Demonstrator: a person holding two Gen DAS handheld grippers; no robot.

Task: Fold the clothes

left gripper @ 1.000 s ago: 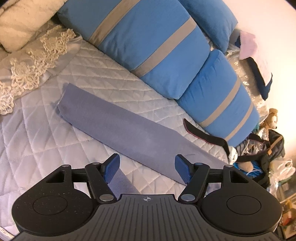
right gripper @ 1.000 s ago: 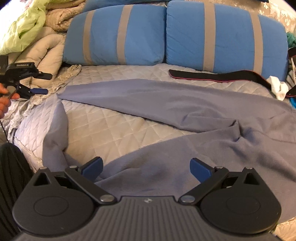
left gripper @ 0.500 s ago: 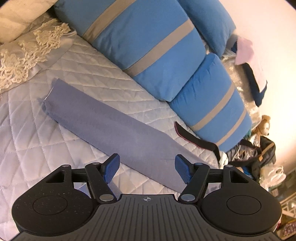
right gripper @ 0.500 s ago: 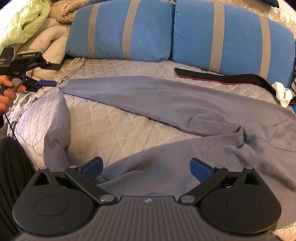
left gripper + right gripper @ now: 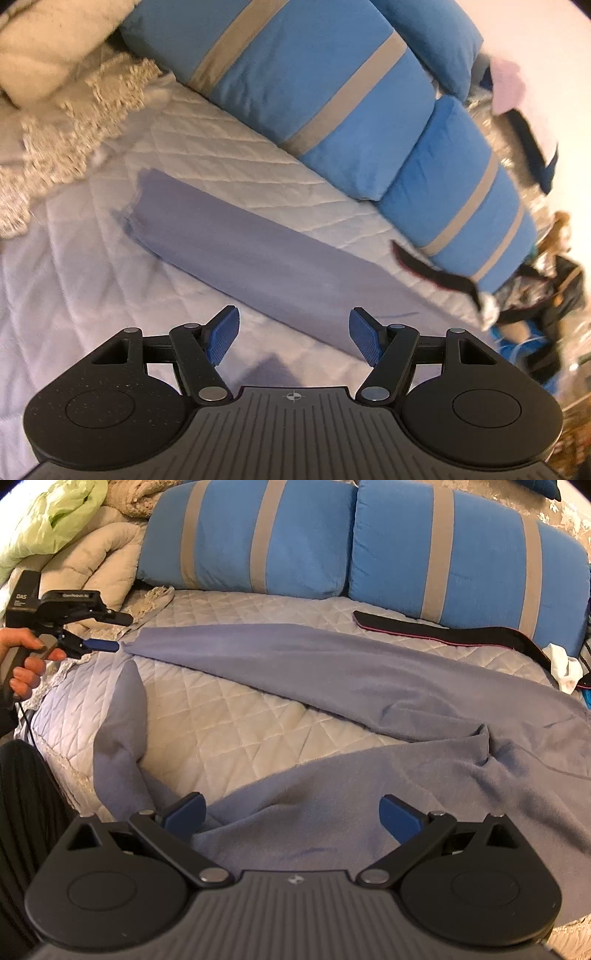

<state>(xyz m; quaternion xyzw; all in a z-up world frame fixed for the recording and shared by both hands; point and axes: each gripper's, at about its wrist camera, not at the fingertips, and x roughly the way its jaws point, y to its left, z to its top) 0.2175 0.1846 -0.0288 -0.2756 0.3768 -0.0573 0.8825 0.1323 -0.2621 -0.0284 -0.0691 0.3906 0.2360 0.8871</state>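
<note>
A large grey-blue garment [image 5: 369, 686] lies spread on the quilted bed, one long leg or sleeve stretching to the far left and another drooping over the near left edge. In the left wrist view the long strip [image 5: 243, 251] runs diagonally ahead. My left gripper [image 5: 293, 338] is open and empty above the strip; in the right wrist view it [image 5: 99, 644] hovers close to the strip's far-left tip. My right gripper [image 5: 291, 814] is open and empty just above the garment's near body.
Two blue pillows with tan stripes [image 5: 332, 542] line the back of the bed [image 5: 229, 723]. A black strap [image 5: 443, 631] lies before them. Beige and green bedding [image 5: 74, 535] is piled at the left. Bags and a plush toy [image 5: 554, 240] stand past the bed.
The left gripper has shifted toward the strip's end, and its view is blurred by motion. The right gripper has eased forward a little over the garment. Both stay open.
</note>
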